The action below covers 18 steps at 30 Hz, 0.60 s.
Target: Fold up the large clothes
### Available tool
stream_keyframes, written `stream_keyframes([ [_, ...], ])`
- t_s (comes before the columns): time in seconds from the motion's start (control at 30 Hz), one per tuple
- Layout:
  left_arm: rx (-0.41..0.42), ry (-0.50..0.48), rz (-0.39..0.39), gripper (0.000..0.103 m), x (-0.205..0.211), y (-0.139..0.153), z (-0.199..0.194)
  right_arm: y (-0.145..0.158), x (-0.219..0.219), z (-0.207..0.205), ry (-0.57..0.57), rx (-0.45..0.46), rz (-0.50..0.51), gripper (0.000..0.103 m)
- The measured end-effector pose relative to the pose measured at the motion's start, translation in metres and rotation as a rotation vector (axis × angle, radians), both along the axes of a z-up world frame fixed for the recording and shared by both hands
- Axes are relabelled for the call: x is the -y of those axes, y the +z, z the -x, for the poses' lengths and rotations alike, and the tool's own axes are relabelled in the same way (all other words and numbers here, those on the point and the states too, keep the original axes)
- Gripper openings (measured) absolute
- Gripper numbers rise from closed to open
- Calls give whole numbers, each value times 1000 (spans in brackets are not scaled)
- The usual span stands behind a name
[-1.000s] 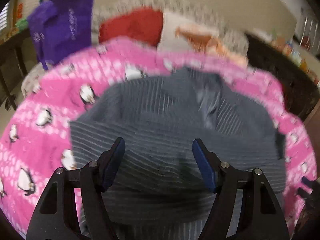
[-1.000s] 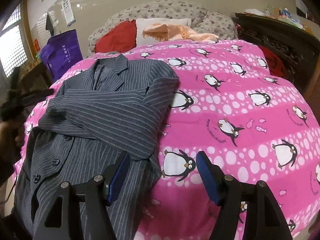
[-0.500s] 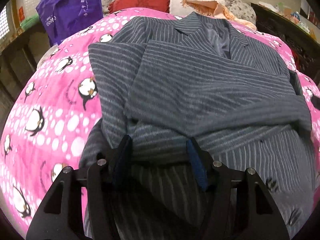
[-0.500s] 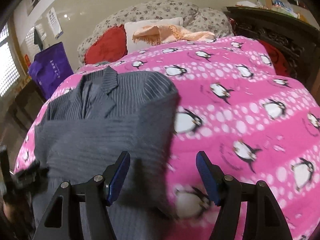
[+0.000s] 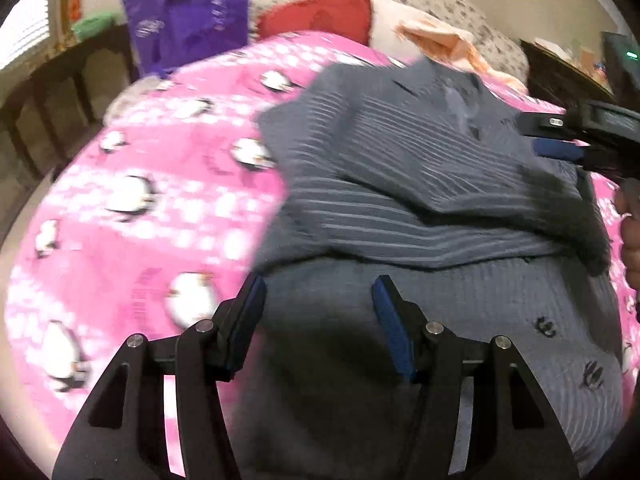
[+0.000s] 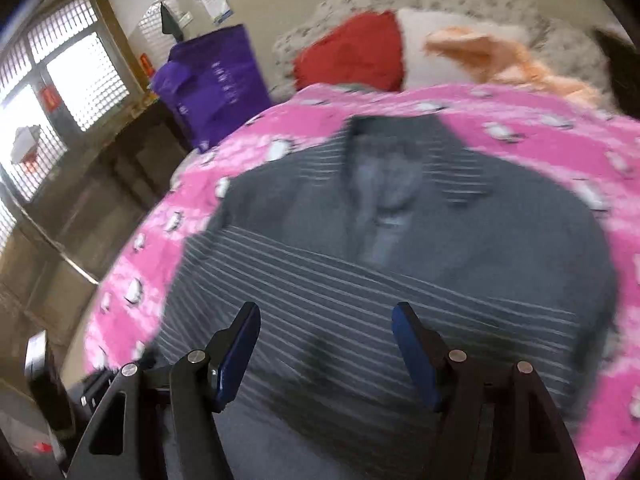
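Observation:
A grey pinstriped suit jacket [image 5: 420,208] lies face up on the pink penguin blanket [image 5: 152,200], its sleeves folded across the chest. My left gripper [image 5: 318,304] is open and empty over the jacket's lower left part. My right gripper [image 6: 326,328] is open and empty above the folded sleeves of the jacket [image 6: 380,272], pointing at the collar. The right gripper also shows at the right edge of the left wrist view [image 5: 580,140], over the jacket's right shoulder. Both views are motion-blurred.
A purple bag [image 6: 216,80] stands at the bed's far left. A red pillow [image 6: 356,56], a white pillow and an orange cloth [image 6: 492,56] lie at the headboard. Dark wooden furniture [image 5: 68,100] runs along the left side.
My left gripper has pulled back and shifted left along the jacket's lower edge. My right gripper has swung left from the bare blanket to above the jacket's middle. Both stay open.

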<state>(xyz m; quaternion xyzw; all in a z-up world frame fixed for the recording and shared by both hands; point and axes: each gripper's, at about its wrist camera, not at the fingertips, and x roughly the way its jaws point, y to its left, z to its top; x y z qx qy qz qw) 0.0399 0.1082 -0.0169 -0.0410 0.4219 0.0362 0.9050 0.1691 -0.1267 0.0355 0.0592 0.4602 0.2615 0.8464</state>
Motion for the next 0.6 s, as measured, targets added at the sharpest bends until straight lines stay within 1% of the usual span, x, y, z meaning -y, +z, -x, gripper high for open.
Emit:
stream_keyframes([
  [0.03, -3, 59, -57, 58, -11, 2, 5, -4, -16, -8, -4, -28, -25, 66],
  [0.07, -14, 98, -91, 58, -21, 2, 9, -7, -27, -13, -8, -43, -36, 66],
  [0.1, -31, 143, -126, 59, -31, 0, 12, -9, -38, -17, -9, -53, -43, 66],
  [0.13, -52, 205, -184, 59, -45, -2, 17, -11, -52, -22, -5, -61, -49, 66],
  [0.2, -75, 290, -281, 59, -63, -8, 24, -15, -77, -26, 13, -75, -42, 66],
  [0.23, -89, 317, -278, 60, -76, -12, 28, -16, -91, -26, 34, -86, -44, 66],
  [0.27, -99, 321, -218, 61, -89, -18, 33, -18, -104, -24, 69, -94, -42, 66],
  [0.3, -59, 313, -143, 62, -99, -21, 41, -20, -114, -21, 106, -94, -22, 66],
  [0.33, -24, 294, -123, 69, -101, -22, 44, -21, -126, -11, 157, -75, 16, 66],
  [0.37, -4, 265, -123, 76, -99, -24, 46, -22, -130, -1, 195, -58, 28, 66],
  [0.4, 13, 245, -146, 78, -94, -28, 48, -25, -131, 8, 231, -44, 36, 66],
  [0.43, 35, 244, -178, 78, -89, -31, 51, -29, -134, 17, 266, -26, 66, 66],
  [0.47, 47, 250, -191, 78, -88, -32, 51, -35, -137, 23, 286, 10, 127, 66],
  [0.5, 50, 256, -194, 78, -88, -33, 52, -40, -139, 23, 281, 38, 180, 66],
  [0.53, 49, 259, -193, 78, -89, -33, 52, -47, -138, 20, 255, 47, 227, 64],
  [0.57, 51, 258, -186, 78, -89, -33, 53, -49, -135, 16, 228, 44, 226, 46],
  [0.6, 56, 258, -177, 78, -90, -33, 56, -48, -129, 12, 187, 43, 204, 34],
])
